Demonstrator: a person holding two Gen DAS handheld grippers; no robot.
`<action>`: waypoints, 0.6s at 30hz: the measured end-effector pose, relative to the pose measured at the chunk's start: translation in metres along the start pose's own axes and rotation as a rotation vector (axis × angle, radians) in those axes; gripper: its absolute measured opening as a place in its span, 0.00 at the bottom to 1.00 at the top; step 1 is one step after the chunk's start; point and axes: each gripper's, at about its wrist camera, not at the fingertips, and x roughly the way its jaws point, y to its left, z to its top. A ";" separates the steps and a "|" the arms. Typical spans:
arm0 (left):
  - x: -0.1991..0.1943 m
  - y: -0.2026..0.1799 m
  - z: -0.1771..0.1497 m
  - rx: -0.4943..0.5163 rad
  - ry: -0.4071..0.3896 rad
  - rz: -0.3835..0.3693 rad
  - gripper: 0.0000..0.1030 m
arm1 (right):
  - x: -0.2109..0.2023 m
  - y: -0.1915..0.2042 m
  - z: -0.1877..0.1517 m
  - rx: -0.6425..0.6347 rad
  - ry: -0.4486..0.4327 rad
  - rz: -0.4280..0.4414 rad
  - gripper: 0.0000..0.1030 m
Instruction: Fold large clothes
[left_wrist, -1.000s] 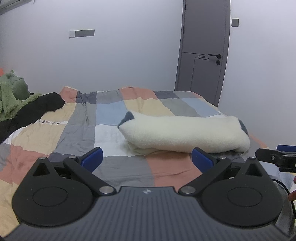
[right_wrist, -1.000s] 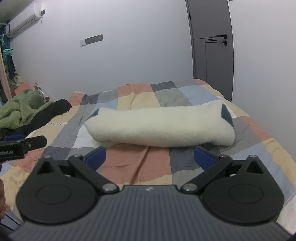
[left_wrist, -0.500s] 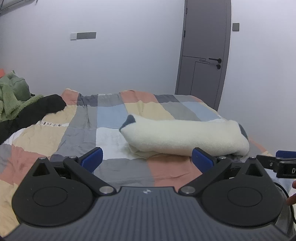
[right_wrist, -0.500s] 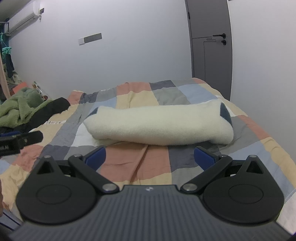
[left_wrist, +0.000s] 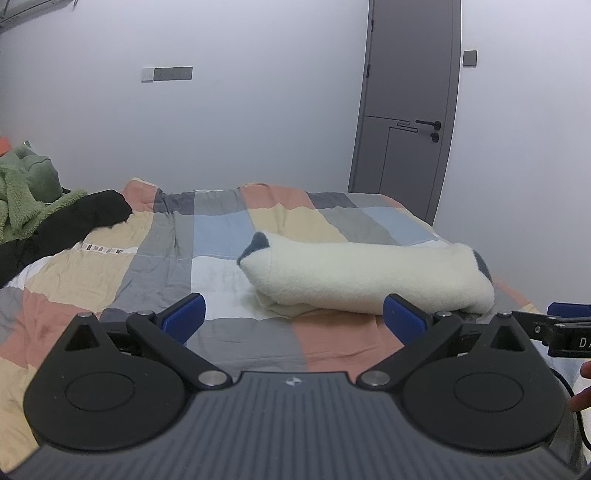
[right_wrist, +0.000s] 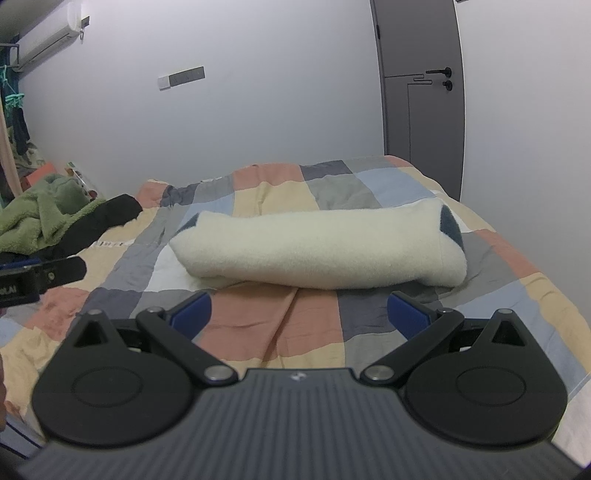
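A cream fleece garment (left_wrist: 369, 275) with dark blue patches at its ends lies folded into a long thick bundle across the patchwork quilt (left_wrist: 221, 236) of the bed, nearer the door (left_wrist: 406, 110) side. The left tool (left_wrist: 293, 319) and the right tool (right_wrist: 301, 312) both hover above the quilt just short of the bundle, each with its blue-padded fingers (right_wrist: 192, 314) spread wide and holding nothing. A green fleece garment (right_wrist: 40, 218) and a black garment (left_wrist: 74, 221) lie heaped at the bed's far left edge, well apart from the bundle.
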 end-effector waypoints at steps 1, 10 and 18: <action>0.000 0.000 0.000 0.000 0.000 0.000 1.00 | -0.001 0.001 0.000 0.000 -0.001 0.000 1.00; -0.002 0.000 0.000 -0.008 -0.002 0.004 1.00 | -0.001 0.001 0.000 0.006 0.001 -0.002 1.00; -0.002 0.000 0.001 -0.003 -0.009 -0.002 1.00 | -0.002 0.003 0.003 0.005 -0.001 -0.001 1.00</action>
